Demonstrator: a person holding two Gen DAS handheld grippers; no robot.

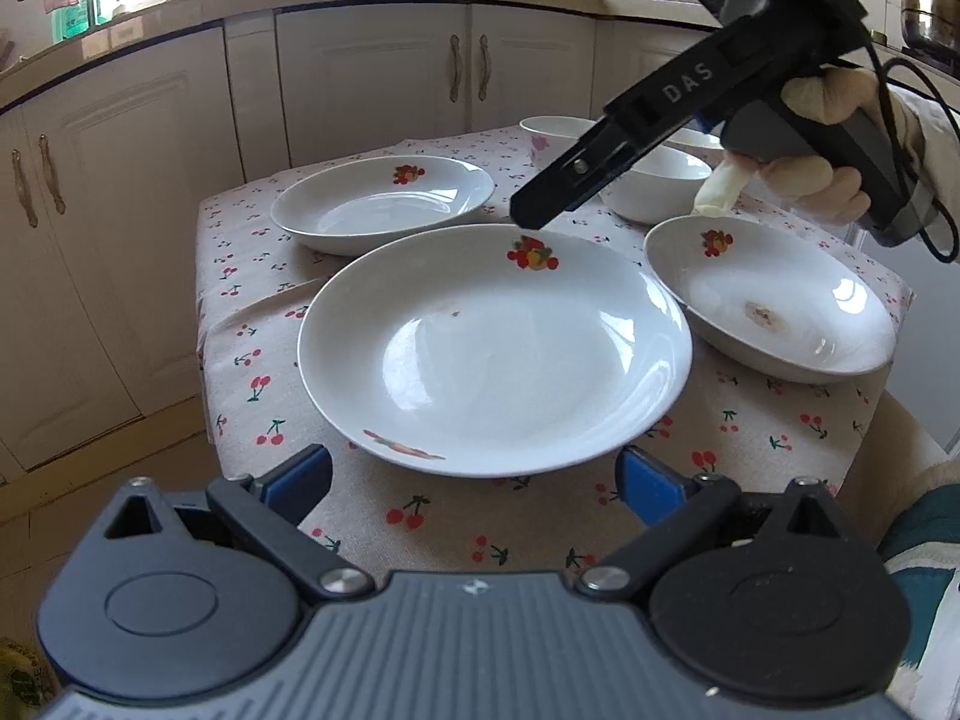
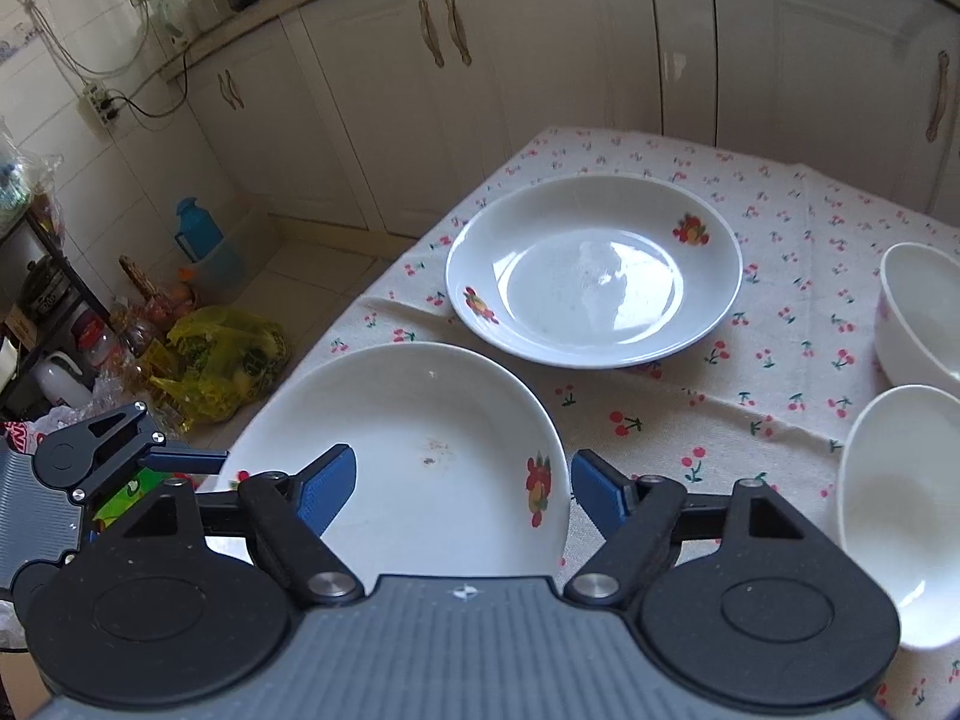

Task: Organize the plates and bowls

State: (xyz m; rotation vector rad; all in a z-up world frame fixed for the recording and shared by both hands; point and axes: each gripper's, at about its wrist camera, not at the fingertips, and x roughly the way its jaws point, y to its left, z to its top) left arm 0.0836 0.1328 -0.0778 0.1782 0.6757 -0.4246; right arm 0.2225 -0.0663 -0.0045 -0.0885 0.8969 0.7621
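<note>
Three white plates with fruit prints lie on a cherry-print tablecloth (image 1: 252, 324). The large middle plate (image 1: 492, 354) sits just beyond my left gripper (image 1: 477, 477), which is open with its blue pads on either side of the near rim, not pressing. My right gripper (image 1: 528, 217), held in a gloved hand, hovers over that plate's far rim. In the right wrist view the right gripper (image 2: 462, 492) is open, with the same plate's (image 2: 414, 450) right edge between its pads and untouched. A second plate (image 2: 594, 270) lies further off. Two white bowls (image 2: 918, 312) (image 2: 900, 510) stand at the right.
A stained plate (image 1: 768, 300) lies at the right, and another plate (image 1: 384, 204) at the far left. White cabinets (image 1: 372, 72) stand behind the table. On the floor left of the table are a yellow bag (image 2: 222, 360) and a blue jug (image 2: 198, 228). The table's left edge is close.
</note>
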